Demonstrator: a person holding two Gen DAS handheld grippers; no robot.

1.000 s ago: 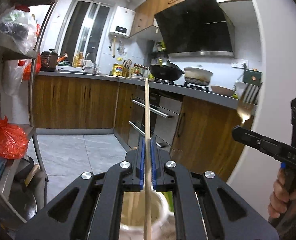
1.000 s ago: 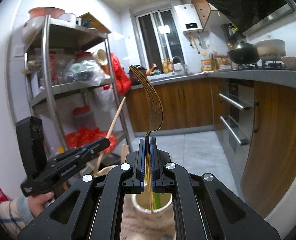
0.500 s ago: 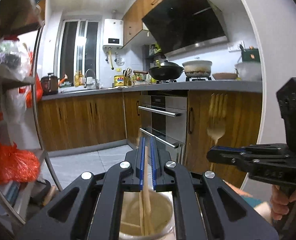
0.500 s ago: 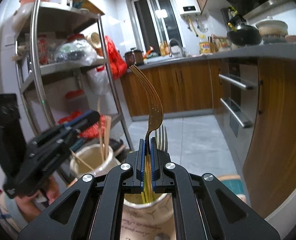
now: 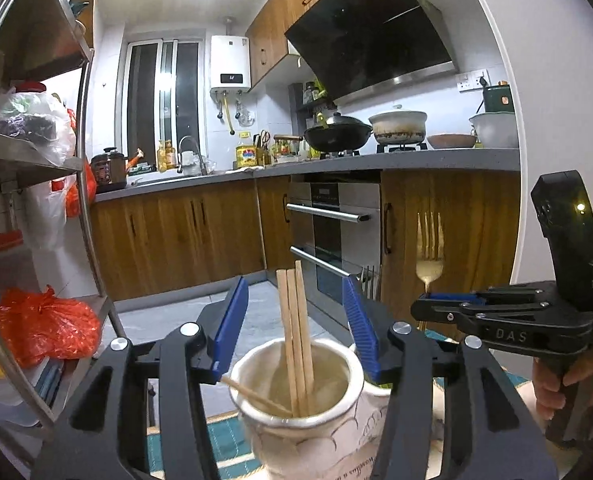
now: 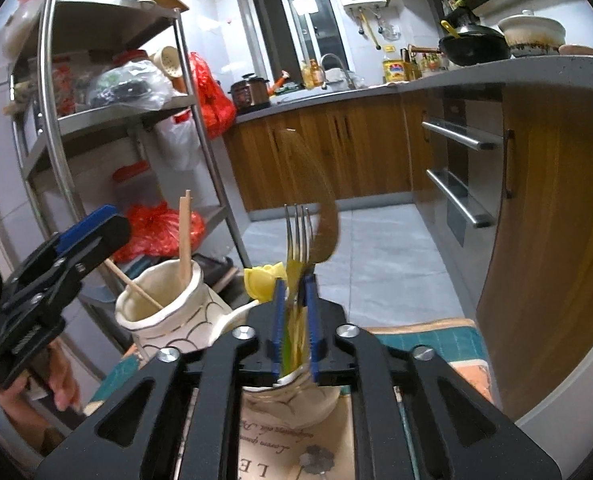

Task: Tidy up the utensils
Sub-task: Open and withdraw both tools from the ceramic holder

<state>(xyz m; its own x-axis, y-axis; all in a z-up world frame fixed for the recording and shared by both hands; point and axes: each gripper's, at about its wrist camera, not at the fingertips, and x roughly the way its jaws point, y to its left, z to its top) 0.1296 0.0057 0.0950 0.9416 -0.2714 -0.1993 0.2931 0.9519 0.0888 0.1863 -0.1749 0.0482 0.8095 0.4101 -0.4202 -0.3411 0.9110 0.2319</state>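
Wooden chopsticks (image 5: 296, 332) are seen standing in a cream ceramic jar (image 5: 316, 408), leaning against its far wall, with a thinner stick (image 5: 252, 394) lying slanted across the mouth. The left gripper (image 5: 294, 328) is placed around them with its blue pads well apart on either side and touching neither; its jaws are opening, so the chopsticks are judged to be released into the jar. Just beside it, a second patterned jar (image 6: 292, 392) is shown in the right wrist view, with a gold fork (image 6: 298, 236) upright in it and a second, blurred fork (image 6: 326, 220) between the pads of the right gripper (image 6: 295, 312). These jaws are opening too, only slightly parted, and whether the pads press on the handle cannot be told through the blur. A yellow piece (image 6: 262, 282) is seen at that jar's rim. The step in hand is judged to be the dropping of sorted utensils, chopsticks in one jar and forks in the other. For the next move, both grippers would need lifting clear without the standing pieces being knocked, after which further utensils could be fetched.
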